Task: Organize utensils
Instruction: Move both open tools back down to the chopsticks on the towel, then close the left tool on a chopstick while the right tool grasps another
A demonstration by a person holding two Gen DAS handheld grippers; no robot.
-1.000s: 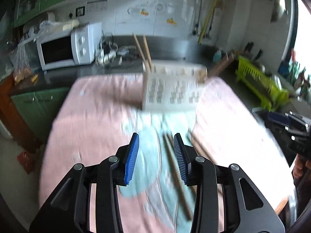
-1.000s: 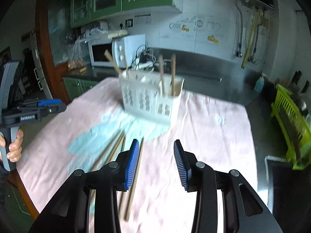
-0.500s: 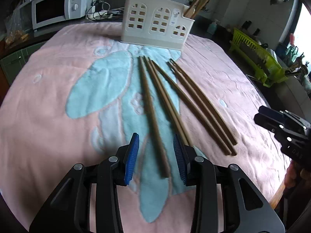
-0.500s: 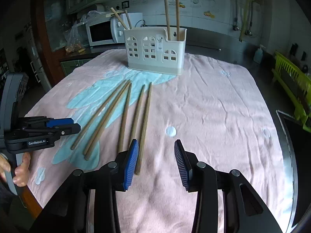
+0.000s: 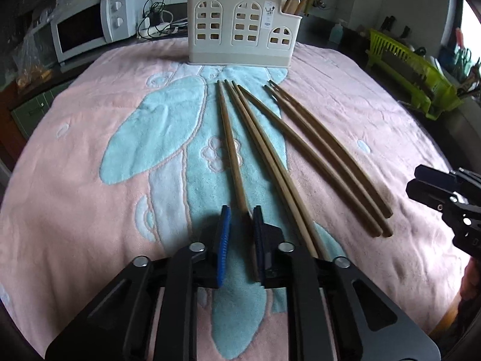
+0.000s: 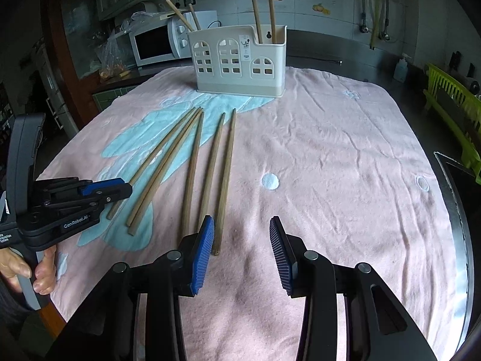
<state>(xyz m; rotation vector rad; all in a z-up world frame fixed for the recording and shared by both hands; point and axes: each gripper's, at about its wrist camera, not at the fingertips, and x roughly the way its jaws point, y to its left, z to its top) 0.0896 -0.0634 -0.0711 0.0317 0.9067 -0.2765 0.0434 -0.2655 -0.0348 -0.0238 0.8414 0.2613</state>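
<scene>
Several wooden chopsticks (image 5: 315, 147) lie on a pink and blue towel (image 5: 90, 156), pointing toward a cream utensil holder (image 5: 240, 30) at the far edge. The holder has chopsticks standing in it. My left gripper (image 5: 240, 225) is low over the near end of the leftmost chopstick (image 5: 231, 147), which lies between the jaws; the jaws are narrowed around it, and I cannot tell if they grip. It also shows in the right wrist view (image 6: 120, 189). My right gripper (image 6: 242, 240) is open and empty, just right of the near ends of the chopsticks (image 6: 225, 165).
A white microwave (image 5: 87, 30) stands on the counter at the back left. A green dish rack (image 5: 412, 69) sits to the right. The towel's near edge drops off the table at the lower left in the right wrist view (image 6: 60, 294).
Both grippers dropped low toward the towel. The left gripper moved forward over the leftmost chopstick and its jaws narrowed. The right gripper stayed open.
</scene>
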